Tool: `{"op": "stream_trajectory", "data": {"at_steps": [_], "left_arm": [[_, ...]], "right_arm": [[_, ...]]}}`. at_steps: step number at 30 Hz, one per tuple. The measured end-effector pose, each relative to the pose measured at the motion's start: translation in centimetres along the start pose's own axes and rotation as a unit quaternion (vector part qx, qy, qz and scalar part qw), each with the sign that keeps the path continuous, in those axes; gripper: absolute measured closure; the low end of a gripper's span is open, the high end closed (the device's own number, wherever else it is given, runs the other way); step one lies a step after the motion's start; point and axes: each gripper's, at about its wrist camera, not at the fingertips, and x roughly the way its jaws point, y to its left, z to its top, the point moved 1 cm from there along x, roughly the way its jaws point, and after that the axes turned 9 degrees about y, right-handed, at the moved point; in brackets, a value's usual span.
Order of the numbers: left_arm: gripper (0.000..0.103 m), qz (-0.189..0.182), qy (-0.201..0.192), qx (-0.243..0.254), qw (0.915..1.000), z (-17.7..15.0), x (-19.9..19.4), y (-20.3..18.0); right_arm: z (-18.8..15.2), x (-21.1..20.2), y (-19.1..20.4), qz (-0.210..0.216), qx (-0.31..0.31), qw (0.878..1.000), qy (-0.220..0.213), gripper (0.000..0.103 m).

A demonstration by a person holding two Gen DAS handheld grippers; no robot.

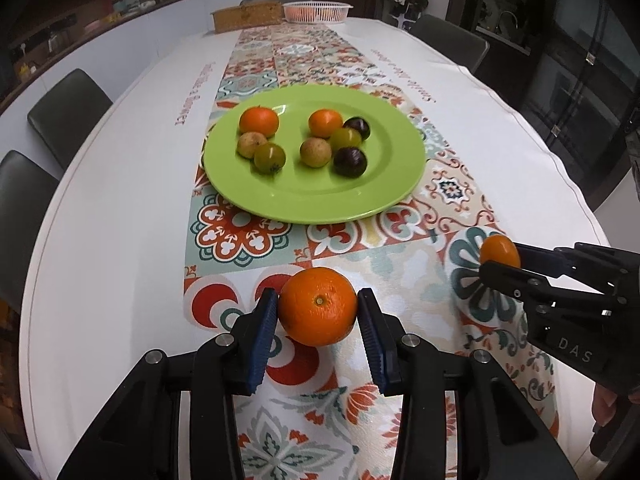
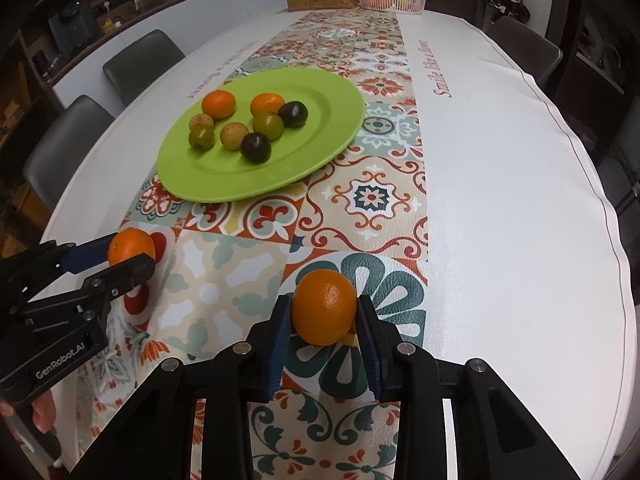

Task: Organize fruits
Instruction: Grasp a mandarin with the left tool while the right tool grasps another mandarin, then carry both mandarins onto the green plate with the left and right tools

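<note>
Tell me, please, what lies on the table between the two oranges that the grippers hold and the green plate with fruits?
Nothing: only bare patterned tablecloth separates the round orange in the left gripper, the one in the right gripper, and the round green plate. Both wrist views show this.

We see a larger orange (image 1: 318, 306) and a smaller orange (image 2: 324, 307) on the patterned cloth; eight small fruits (image 1: 302, 140) sit grouped on a green plate (image 1: 320, 204).
</note>
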Motion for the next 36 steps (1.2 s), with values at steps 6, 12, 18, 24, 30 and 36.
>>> {"op": "stream_trajectory", "data": {"at_steps": [6,12,18,24,30,36], "left_arm": [[0.063,0.001,-0.014,0.005,0.9999,-0.4,-1.6,-1.1],[0.063,0.000,-0.030,0.002,0.9995,-0.6,-3.3,-1.6],[0.063,0.004,-0.058,0.003,0.9983,-0.2,-5.4,-2.2],[0.063,0.010,-0.083,0.004,0.9965,0.5,-7.1,-2.5],[0.063,0.013,-0.102,-0.004,0.9947,1.7,-8.3,-2.2],[0.063,0.018,-0.118,-0.005,0.9929,3.0,-9.1,-1.9]], "right_arm": [[-0.2,-1.7,0.2,0.013,-0.008,1.000,-0.019,0.070],[-0.4,-3.5,0.2,0.023,-0.013,0.999,-0.039,0.070],[-0.3,-5.4,0.2,0.028,-0.020,0.997,-0.062,0.070],[0.3,-7.0,0.1,0.031,-0.028,0.996,-0.085,0.070],[1.3,-8.3,0.3,0.028,-0.040,0.993,-0.107,0.070],[2.9,-9.5,0.6,0.028,-0.051,0.990,-0.129,0.070]]}}
